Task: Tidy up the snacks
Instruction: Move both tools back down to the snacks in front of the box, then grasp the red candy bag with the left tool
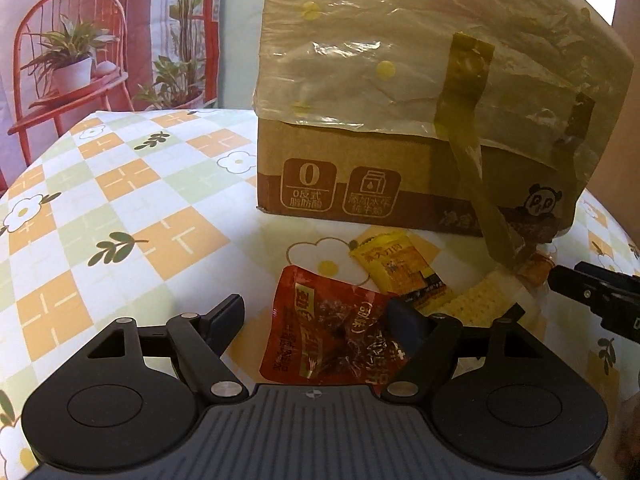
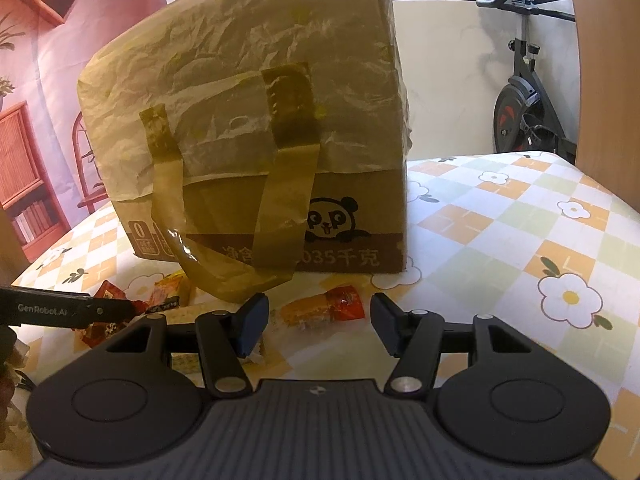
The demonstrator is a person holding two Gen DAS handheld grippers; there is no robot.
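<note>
On the flowered counter, at six o'clock of the cardboard box, lies the red snack packet between the spread left claw. Better to close on its middle. The right claw, also spread, brackets an orange snack.
</note>
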